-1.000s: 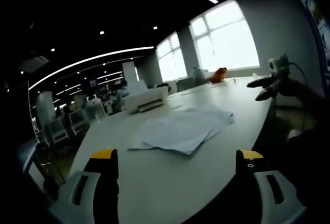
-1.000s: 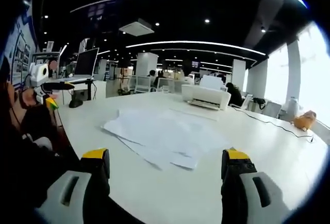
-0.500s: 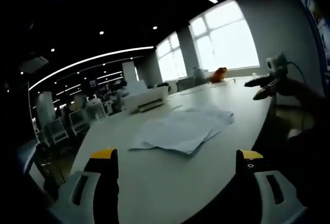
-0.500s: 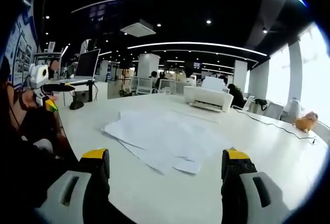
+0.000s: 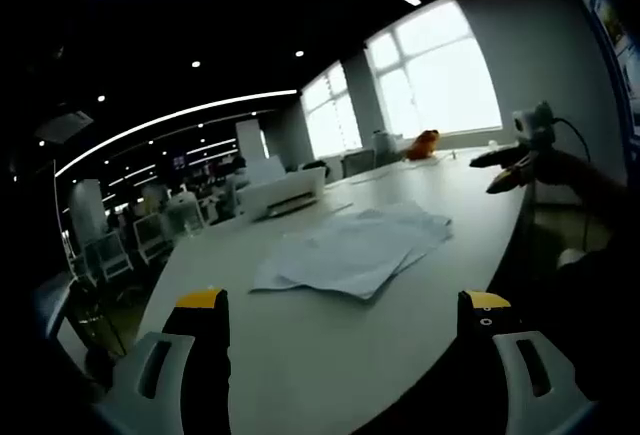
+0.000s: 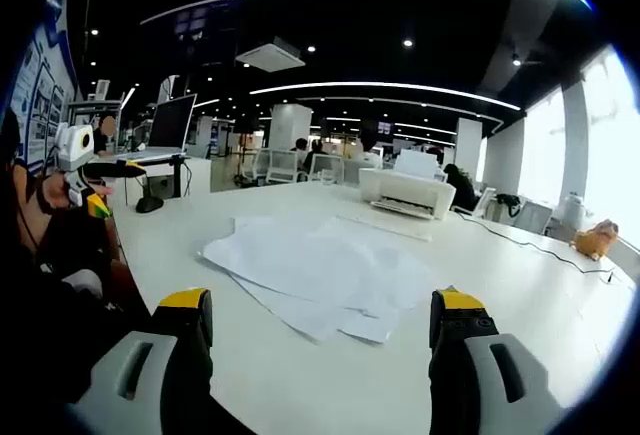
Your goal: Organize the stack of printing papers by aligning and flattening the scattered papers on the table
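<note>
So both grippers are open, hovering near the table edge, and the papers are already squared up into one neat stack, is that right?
Not quite. Both the left gripper and the right gripper are open and near the edge of the table, but the papers are not squared up. The right gripper view shows the sheets fanned out and overlapping at different angles, with corners sticking out.

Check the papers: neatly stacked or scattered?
Scattered: the papers lie fanned on the table, edges and corners misaligned.

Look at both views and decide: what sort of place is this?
Probably an open-plan office: a printer on a long white table, a monitor and rows of chairs behind.
</note>
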The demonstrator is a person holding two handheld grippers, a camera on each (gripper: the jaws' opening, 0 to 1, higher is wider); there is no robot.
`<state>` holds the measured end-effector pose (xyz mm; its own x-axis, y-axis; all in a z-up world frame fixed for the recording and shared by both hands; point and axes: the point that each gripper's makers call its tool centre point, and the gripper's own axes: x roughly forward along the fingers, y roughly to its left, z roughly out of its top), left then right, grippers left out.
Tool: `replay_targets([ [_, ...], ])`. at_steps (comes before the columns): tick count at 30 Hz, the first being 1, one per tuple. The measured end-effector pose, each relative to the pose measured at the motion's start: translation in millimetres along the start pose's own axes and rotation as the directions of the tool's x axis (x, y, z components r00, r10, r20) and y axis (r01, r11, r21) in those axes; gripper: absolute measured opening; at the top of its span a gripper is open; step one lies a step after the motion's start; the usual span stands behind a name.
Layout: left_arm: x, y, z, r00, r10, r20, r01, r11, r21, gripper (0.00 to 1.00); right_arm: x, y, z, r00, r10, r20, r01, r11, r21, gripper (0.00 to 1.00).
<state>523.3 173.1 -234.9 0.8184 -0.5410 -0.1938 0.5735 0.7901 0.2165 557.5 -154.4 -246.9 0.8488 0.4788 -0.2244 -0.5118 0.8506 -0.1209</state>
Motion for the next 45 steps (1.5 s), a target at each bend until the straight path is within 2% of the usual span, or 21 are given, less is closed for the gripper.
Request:
replay_targets([
  [29, 0.1, -3.3, 2.9, 1.000, -0.008, 0.005, 0.008, 1.000, 0.008, 0.97, 11.3, 5.9, 17.0, 1.000, 0.020, 0.022, -0.020, 0.999, -0.025, 0.85],
  [45, -1.0, -4.1, 4.0, 1.000, -0.011, 0.007, 0.011, 1.000, 0.014, 0.97, 22.5, 19.0, 26.3, 0.998, 0.057, 0.024, -0.056, 0.997, -0.046, 0.85],
])
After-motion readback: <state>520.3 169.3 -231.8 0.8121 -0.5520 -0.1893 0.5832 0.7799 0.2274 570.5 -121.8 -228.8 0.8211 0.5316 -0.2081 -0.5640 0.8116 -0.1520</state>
